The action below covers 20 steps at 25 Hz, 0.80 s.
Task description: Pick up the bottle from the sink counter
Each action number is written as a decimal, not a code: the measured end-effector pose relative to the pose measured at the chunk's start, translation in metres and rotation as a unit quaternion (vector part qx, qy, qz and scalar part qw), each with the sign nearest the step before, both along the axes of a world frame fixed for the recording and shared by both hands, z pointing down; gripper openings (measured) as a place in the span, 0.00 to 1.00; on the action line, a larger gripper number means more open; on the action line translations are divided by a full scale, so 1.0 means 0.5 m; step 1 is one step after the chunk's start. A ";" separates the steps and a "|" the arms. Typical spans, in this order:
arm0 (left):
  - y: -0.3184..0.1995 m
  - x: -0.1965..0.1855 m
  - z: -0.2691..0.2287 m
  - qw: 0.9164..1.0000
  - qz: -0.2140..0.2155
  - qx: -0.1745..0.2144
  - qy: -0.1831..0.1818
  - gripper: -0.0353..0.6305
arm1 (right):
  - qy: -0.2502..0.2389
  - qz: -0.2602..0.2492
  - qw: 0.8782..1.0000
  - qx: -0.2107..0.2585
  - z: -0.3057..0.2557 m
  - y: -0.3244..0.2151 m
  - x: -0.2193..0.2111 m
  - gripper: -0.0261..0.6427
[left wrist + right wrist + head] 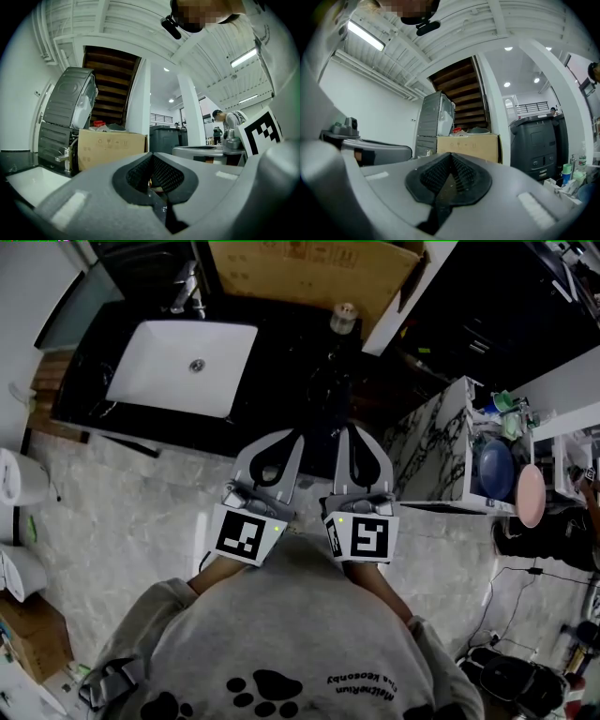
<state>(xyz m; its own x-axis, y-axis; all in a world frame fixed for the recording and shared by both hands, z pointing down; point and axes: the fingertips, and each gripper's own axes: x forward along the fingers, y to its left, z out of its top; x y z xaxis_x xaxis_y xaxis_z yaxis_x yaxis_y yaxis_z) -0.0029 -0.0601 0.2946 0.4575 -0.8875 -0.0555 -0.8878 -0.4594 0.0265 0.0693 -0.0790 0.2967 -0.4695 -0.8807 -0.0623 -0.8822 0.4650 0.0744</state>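
Shirt at bottom; left claw and right claw pressed together; upright bottle upper centre, straight above right claw

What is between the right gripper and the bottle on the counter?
Nothing visible. The bottle stands at the back of the counter, beside the box and straight ahead of the right gripper. Only dark counter shows between them. The sink lies off to the left, out of the path.
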 end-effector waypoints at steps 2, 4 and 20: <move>-0.029 -0.007 -0.002 1.000 0.003 -0.001 0.001 0.06 | 0.000 0.005 1.000 0.001 -0.003 -0.027 -0.005 0.04; -0.062 -0.015 -0.008 1.000 0.009 0.001 0.003 0.06 | 0.001 0.010 1.000 0.002 -0.007 -0.056 -0.013 0.04; -0.304 -0.057 -0.012 0.997 0.075 0.005 0.021 0.06 | -0.008 0.069 0.998 0.000 -0.015 -0.280 -0.068 0.04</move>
